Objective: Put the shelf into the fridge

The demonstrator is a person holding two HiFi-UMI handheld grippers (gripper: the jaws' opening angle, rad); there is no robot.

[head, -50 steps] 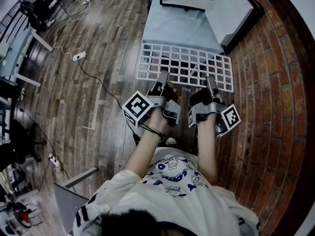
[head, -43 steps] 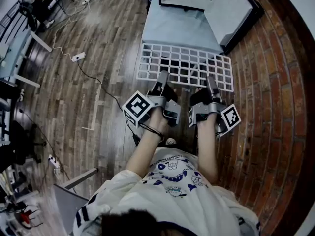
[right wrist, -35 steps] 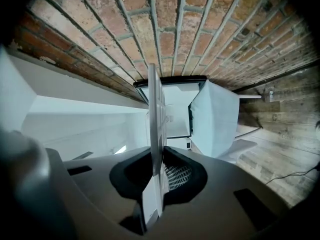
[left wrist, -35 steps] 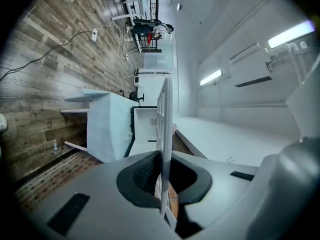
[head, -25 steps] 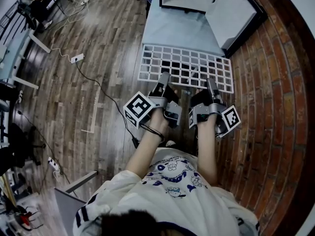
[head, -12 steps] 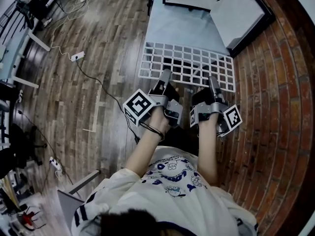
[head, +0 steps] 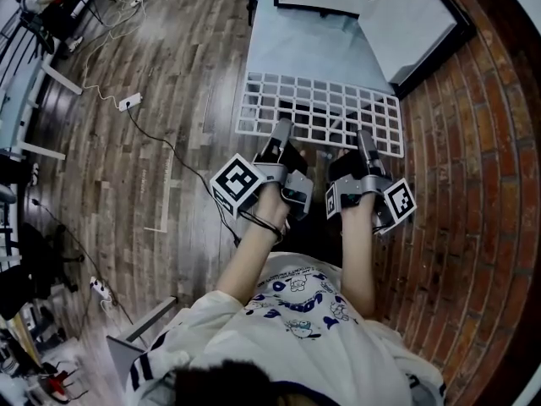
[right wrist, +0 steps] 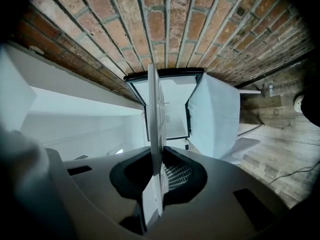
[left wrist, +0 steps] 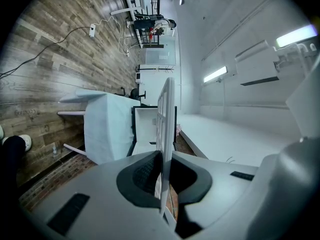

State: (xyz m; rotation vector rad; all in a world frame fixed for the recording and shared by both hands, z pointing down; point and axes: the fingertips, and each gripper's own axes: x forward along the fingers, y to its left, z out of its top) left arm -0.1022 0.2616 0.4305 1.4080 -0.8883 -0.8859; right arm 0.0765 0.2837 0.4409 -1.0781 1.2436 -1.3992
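A white wire-grid shelf [head: 319,112] hangs level in the air in front of me. My left gripper [head: 280,131] is shut on its near edge at the left, my right gripper [head: 365,139] on the same edge at the right. Both gripper views show the shelf edge-on [left wrist: 166,129] [right wrist: 155,134], pinched between the dark pads. Beyond the shelf stands the small white fridge [head: 314,32] with its door [head: 414,15] swung open to the right. Its open cavity [right wrist: 167,109] shows straight ahead in the right gripper view.
A brick floor band [head: 469,184] runs along the right. Dark wood flooring [head: 152,125] with a cable and power strip [head: 129,101] lies to the left. Desks and gear [head: 34,24] stand at the far left.
Over two seconds the shelf and both grippers have shifted only slightly forward towards the fridge; both grips are unchanged.
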